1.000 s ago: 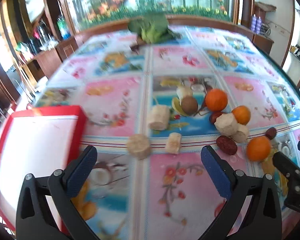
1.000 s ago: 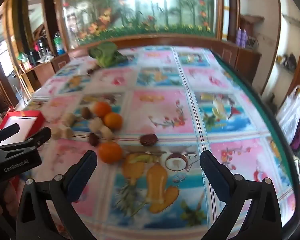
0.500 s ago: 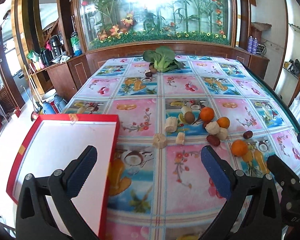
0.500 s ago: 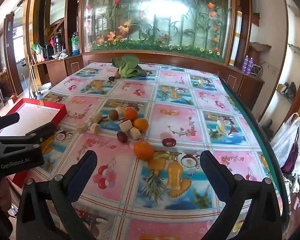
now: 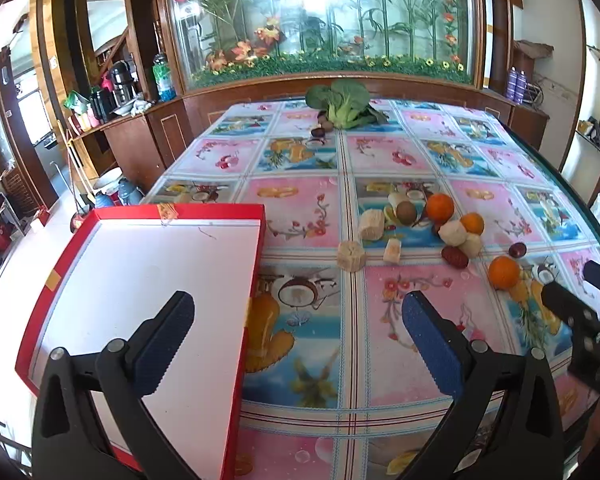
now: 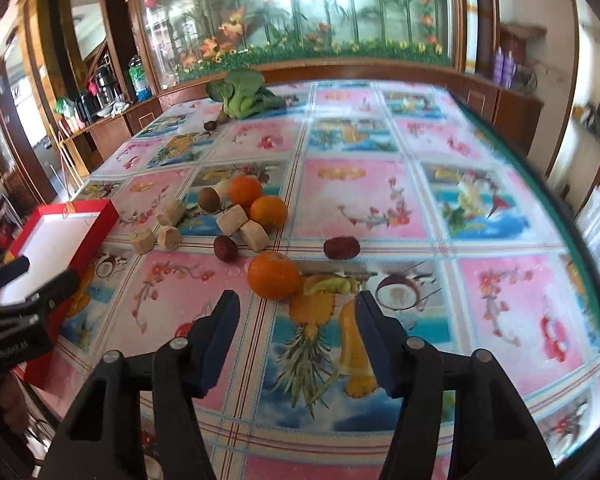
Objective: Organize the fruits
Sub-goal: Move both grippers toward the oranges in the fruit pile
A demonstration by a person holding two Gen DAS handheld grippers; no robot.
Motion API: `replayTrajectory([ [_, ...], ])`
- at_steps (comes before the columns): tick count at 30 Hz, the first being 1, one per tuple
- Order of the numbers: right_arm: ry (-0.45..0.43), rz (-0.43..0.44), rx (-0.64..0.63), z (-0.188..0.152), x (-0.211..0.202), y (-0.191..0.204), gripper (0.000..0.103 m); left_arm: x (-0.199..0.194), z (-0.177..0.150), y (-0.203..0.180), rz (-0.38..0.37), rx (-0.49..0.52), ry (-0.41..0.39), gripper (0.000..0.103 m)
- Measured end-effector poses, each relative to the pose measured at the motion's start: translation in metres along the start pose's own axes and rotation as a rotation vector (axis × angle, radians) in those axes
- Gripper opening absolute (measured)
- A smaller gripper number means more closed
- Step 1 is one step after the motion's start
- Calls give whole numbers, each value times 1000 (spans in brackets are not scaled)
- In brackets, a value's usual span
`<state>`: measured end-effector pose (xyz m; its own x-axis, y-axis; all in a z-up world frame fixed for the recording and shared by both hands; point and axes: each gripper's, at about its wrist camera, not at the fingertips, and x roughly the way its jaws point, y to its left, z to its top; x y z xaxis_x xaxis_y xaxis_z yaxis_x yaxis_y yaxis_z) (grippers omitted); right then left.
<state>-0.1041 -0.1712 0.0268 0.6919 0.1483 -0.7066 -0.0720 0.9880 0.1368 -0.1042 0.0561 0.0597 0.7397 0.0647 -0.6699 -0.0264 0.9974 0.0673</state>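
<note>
So the job here is getting the loose fruit into the red tray [image 5: 256,240], which sits at the left edge of the table [image 5: 380,160] and has nothing in it. I'd take the nearest orange [image 6: 273,276] first, since it sits alone, well right of the tray and clear of the main pile, so nothing else gets knocked. To do it well, I'd centre the fruit between the pads, come down low enough to catch it at its widest part, and squeeze gently because it's round and will likely roll or pop out. Going left to right from the tray: the left gripper [image 5: 298,320] hangs over the tray's right rim and the cloth beside it, spread wide, nothing between its fingers, touching nothing. Further right of the tray comes the cluster, pale chunks [image 6: 231,220], a brown kiwi-looking fruit [image 6: 209,199], two more oranges [image 6: 245,189] and a dark date [image 6: 225,249]. Then the right gripper [image 6: 296,308], farthest from the tray, is partly open and closing, with that lone orange just ahead of its tips but not between them yet, so it grips nothing.
</note>
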Motion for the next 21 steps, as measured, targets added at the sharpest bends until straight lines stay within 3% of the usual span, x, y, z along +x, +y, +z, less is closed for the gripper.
replayTrajectory([
  [10, 43, 65, -5, 11, 21, 3, 57, 23, 0, 3, -51, 23, 62, 103],
  [21, 68, 46, -36, 18, 31, 2, 57, 31, 21, 0, 4, 73, 67, 103],
])
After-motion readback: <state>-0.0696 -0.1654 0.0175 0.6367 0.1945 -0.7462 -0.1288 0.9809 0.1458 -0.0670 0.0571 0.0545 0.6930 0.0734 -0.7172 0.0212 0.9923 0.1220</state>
